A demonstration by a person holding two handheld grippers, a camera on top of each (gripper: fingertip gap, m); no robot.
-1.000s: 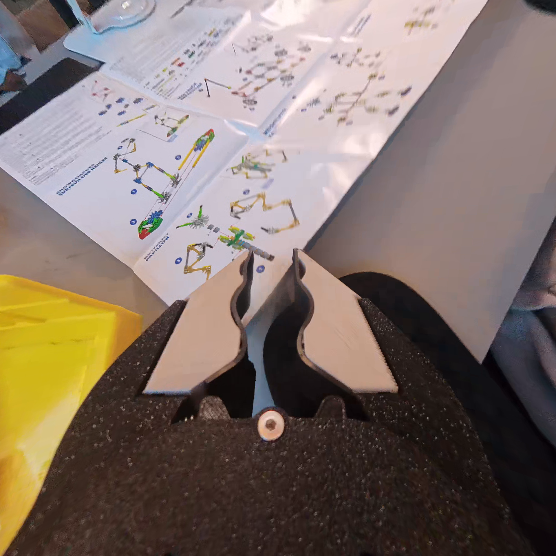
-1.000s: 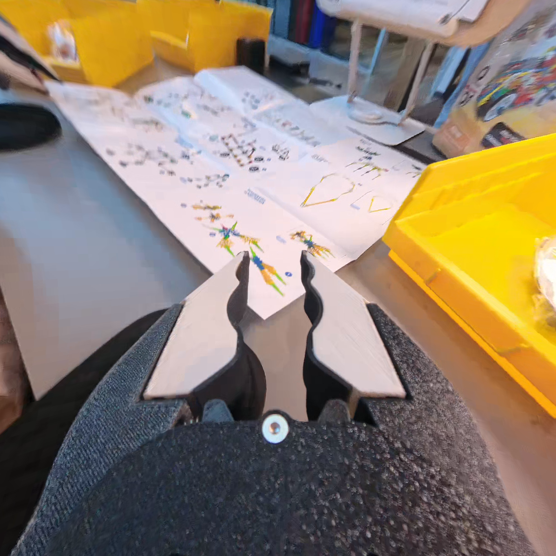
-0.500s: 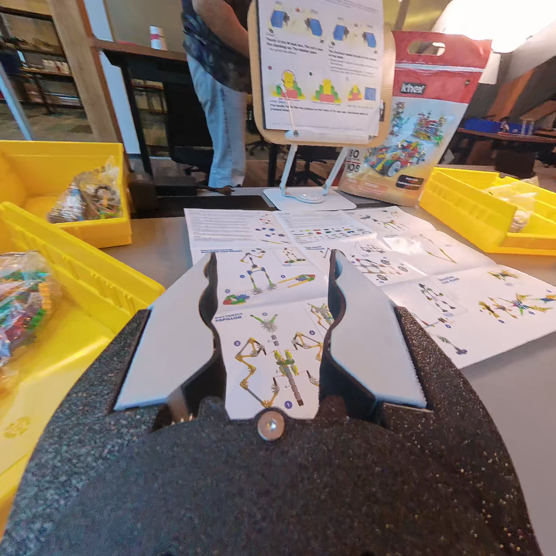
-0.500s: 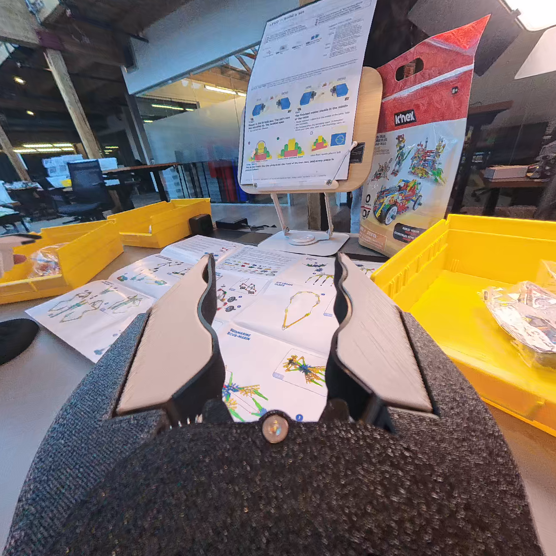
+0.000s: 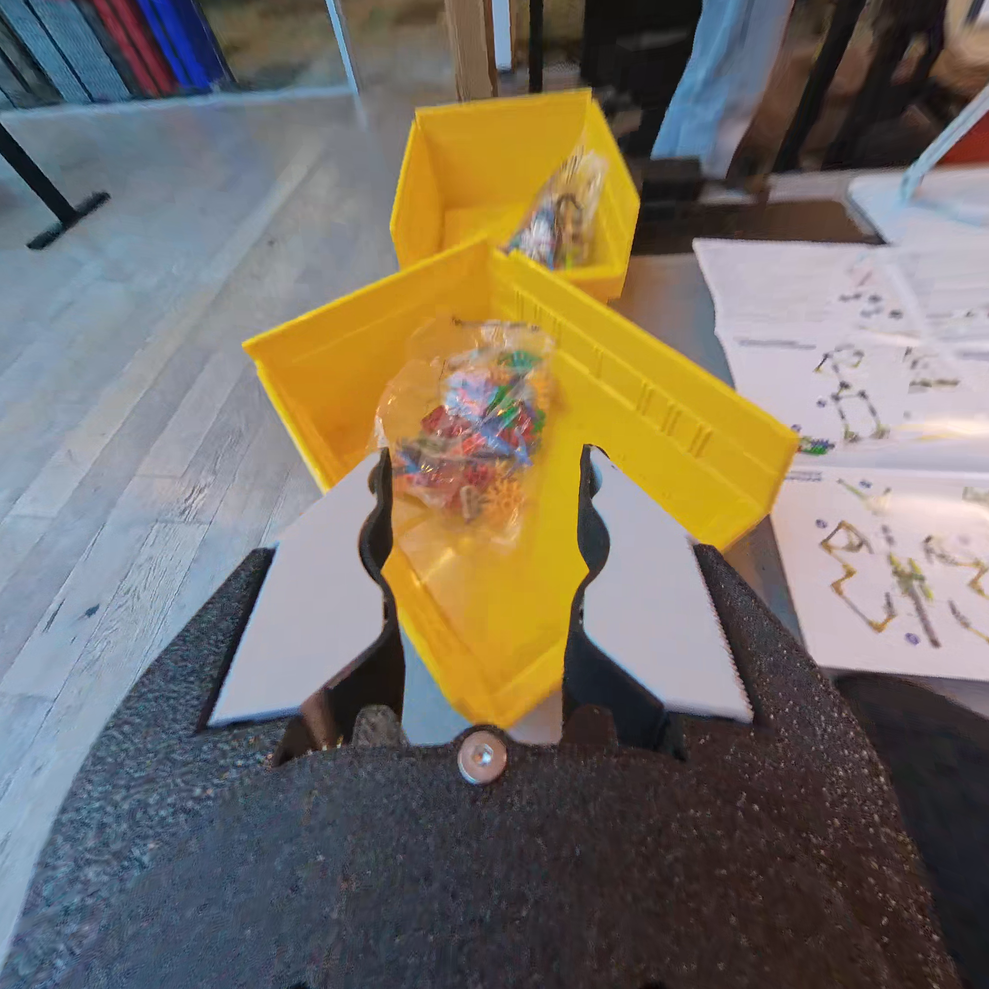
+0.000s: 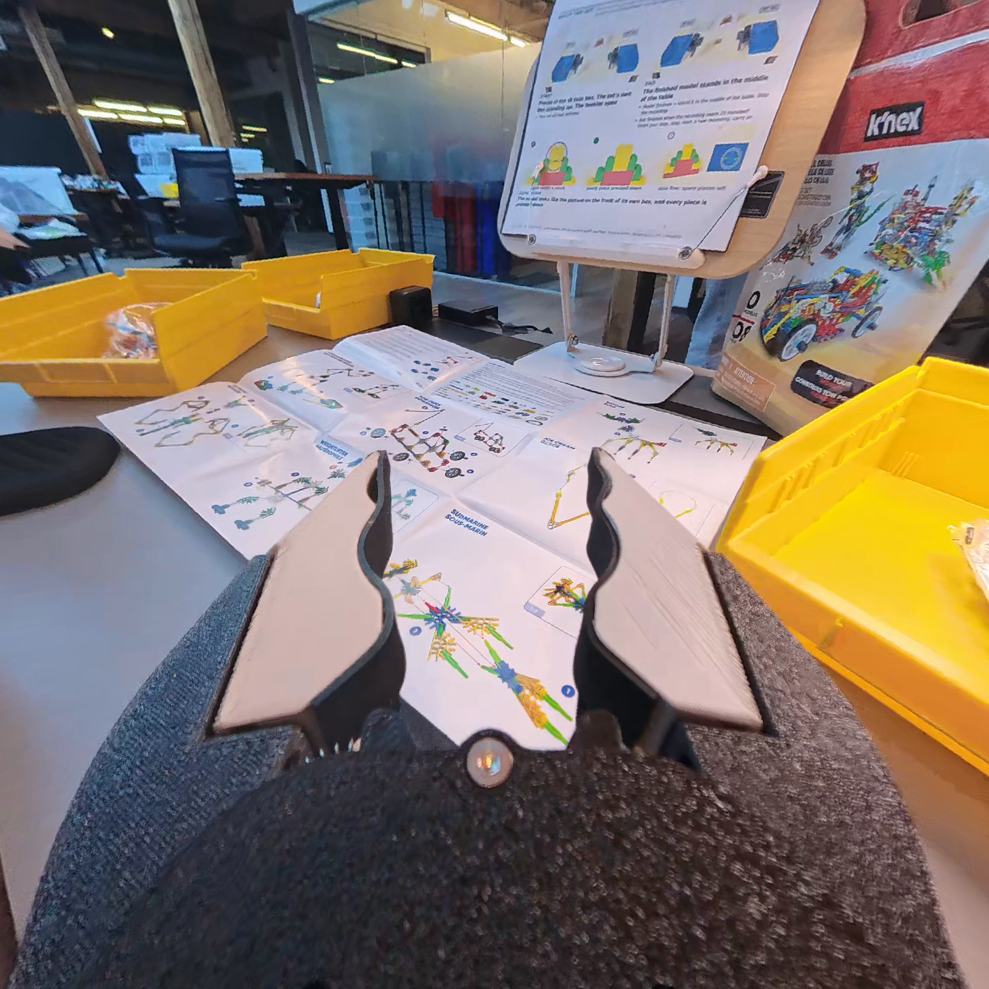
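My left gripper [image 5: 484, 455] is open and empty, hovering over a yellow bin [image 5: 669, 428] at the table's left edge. A clear bag of small coloured building pieces [image 5: 471, 428] lies in that bin, just ahead of and between my fingertips. A second yellow bin [image 5: 428, 176] behind it holds another bag of pieces [image 5: 556, 214]. My right gripper [image 6: 484, 460] is open and empty above a large unfolded instruction sheet [image 6: 481, 562] on the grey table. The same two bins show at the far left in the right wrist view [image 6: 203, 326], with the bag [image 6: 131, 329] in the nearer one.
A third yellow bin [image 6: 856, 535] stands to the right with a clear bag [image 6: 974, 546] in it. A page on a wooden stand [image 6: 642, 134] and a red and white toy box [image 6: 883, 267] stand at the back. A black pad [image 6: 48, 465] lies left. About 65 centimeters separates my left fingertips from my right.
Both grippers have opened wider. The left gripper has swung left from the instruction sheet to the yellow bin with the bag. The right gripper has tilted up and now stays over the sheet.
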